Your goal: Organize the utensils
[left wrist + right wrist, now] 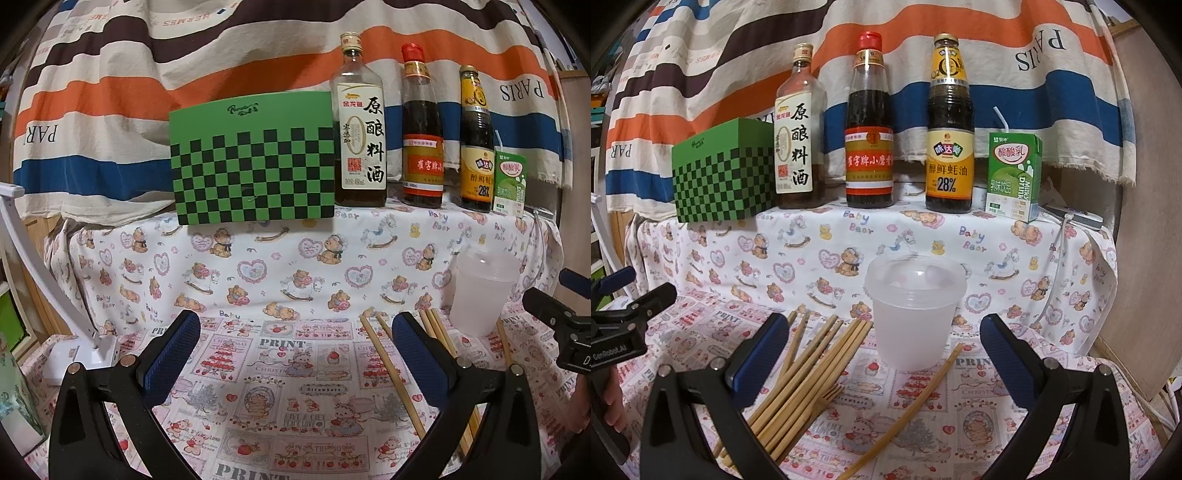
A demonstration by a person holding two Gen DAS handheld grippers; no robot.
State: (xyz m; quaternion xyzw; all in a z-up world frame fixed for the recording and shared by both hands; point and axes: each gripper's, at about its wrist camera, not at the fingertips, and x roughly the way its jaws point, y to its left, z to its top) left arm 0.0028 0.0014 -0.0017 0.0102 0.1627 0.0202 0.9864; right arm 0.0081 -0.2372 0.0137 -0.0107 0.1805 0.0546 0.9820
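Note:
Several bamboo chopsticks (812, 365) lie in a loose pile on the printed cloth, with a wooden fork (827, 397) among them and one chopstick (916, 402) lying apart to the right. A translucent plastic cup (914, 310) stands upright just behind them. My right gripper (884, 354) is open and empty, low over the pile with the cup between its fingers' line. My left gripper (295, 347) is open and empty, left of the chopsticks (391, 369); the cup (480, 291) is to its right.
On a raised shelf at the back stand a green checkered box (255, 158), three sauce bottles (870, 125) and a green milk carton (1014, 173). A white lamp base (79, 356) sits at the left. A white cable (1058, 254) hangs at the right.

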